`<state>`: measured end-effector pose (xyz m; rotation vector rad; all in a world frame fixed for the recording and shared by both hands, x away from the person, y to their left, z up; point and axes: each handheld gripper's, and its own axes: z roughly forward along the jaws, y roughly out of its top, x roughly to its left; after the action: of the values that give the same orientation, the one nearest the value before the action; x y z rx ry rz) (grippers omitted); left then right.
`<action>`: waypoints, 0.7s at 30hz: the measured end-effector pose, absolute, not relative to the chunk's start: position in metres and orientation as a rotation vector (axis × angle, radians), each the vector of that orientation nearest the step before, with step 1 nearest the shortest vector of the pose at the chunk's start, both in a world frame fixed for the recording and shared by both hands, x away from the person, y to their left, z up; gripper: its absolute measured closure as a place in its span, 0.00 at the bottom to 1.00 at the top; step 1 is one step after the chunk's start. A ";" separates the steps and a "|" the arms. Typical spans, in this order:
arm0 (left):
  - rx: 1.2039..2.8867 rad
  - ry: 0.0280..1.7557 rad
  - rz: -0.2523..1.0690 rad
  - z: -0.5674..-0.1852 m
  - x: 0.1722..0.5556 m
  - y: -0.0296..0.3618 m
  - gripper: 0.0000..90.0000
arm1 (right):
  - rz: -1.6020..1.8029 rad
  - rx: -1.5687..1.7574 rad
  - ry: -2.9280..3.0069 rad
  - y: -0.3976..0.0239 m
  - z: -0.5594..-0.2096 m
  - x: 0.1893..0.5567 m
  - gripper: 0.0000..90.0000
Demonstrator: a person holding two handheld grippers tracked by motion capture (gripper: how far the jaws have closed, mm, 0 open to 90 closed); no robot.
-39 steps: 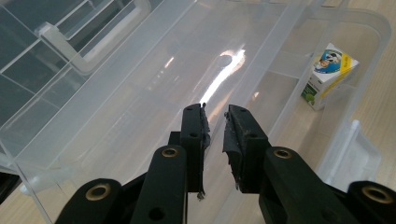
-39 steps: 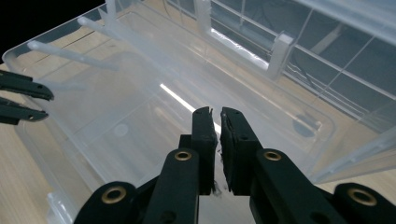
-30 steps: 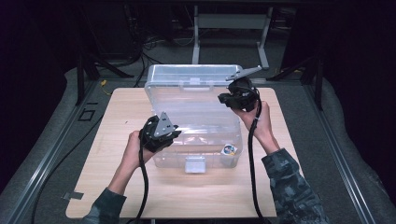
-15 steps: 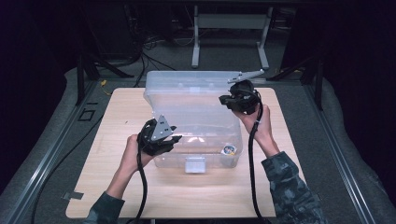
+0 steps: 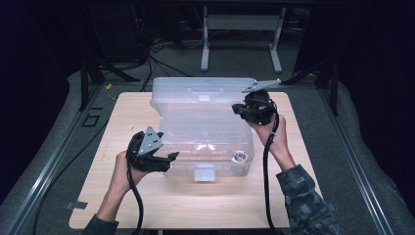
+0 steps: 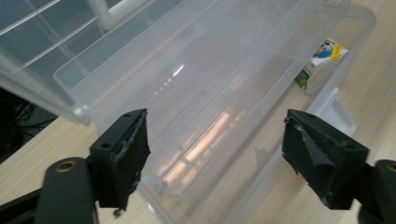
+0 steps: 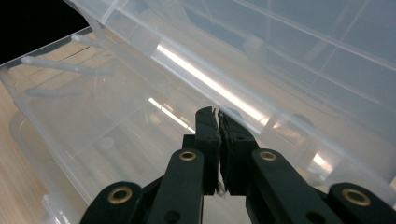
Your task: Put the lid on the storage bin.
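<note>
Clear storage bin (image 5: 203, 134) mid-table, lid (image 5: 195, 90) tipped up at the far side.
Right gripper (image 5: 244, 108) jaws pressed together at the lid's right edge, prob pinching it, can't confirm. Left gripper (image 5: 166, 159) jaws wide, empty, just beside the bin's near-left corner; bin's long axis runs left-right. Small carton (image 6: 322, 63) inside, near-right corner.

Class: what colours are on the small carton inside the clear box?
The carton is white with yellow, blue and green print, best seen in the left gripper view.

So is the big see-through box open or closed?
Open. The lid stands up behind the clear box, and the right gripper is against it.
</note>
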<state>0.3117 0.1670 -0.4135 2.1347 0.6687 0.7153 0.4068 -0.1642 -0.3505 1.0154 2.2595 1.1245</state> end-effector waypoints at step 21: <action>2.067 0.890 0.584 -0.468 0.321 0.202 0.09 | 1.152 0.988 2.280 -0.165 -0.362 0.388 0.97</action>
<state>0.3214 0.2021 -0.4682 2.0670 0.8897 0.5845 0.3880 -0.1647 -0.3618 0.9876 2.2804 1.1517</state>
